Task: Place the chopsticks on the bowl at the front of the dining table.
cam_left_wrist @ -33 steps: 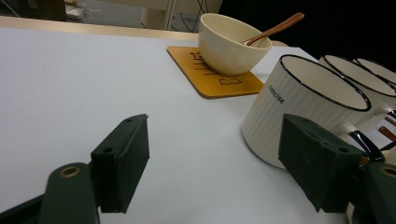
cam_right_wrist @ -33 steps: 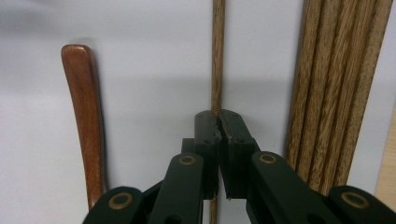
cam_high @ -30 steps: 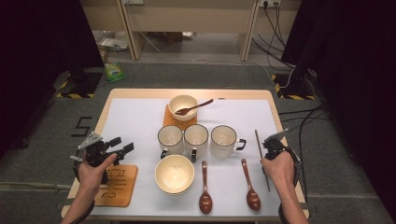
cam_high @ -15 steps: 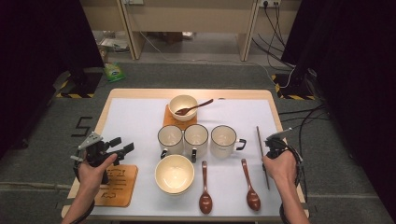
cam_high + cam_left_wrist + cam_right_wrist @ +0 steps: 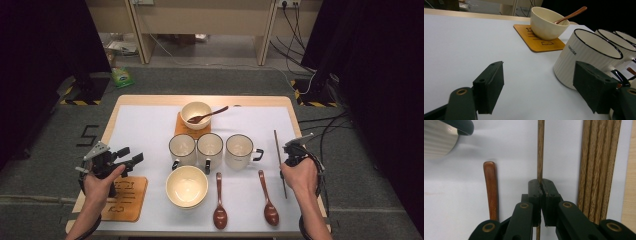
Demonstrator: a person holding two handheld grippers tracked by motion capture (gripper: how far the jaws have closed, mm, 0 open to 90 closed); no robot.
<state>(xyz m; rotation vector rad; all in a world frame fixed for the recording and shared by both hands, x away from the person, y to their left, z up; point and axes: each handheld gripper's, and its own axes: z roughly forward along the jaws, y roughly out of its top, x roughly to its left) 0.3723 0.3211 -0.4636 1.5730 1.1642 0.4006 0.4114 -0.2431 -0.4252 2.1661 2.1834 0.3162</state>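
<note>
My right gripper (image 5: 296, 149) sits at the table's right edge, shut on a thin wooden chopstick (image 5: 280, 162) that runs front to back. In the right gripper view the jaws (image 5: 541, 182) are pressed together on that chopstick (image 5: 540, 147), with several more chopsticks (image 5: 599, 165) lying side by side just to its right. My left gripper (image 5: 127, 156) hovers at the front left, open and holding nothing. Its jaws (image 5: 539, 82) stand wide apart, facing a ribbed white mug (image 5: 586, 60).
Three white mugs (image 5: 210, 147) stand in a row mid-table. A cream bowl (image 5: 196, 114) with a spoon sits on a coaster behind them, and another bowl (image 5: 187, 186) in front. Two wooden spoons (image 5: 220, 200) (image 5: 267, 200) lie front centre. A wooden coaster (image 5: 125, 197) lies under my left hand.
My right gripper has shifted slightly toward the far side with the chopstick in it. The left gripper has stayed put.
</note>
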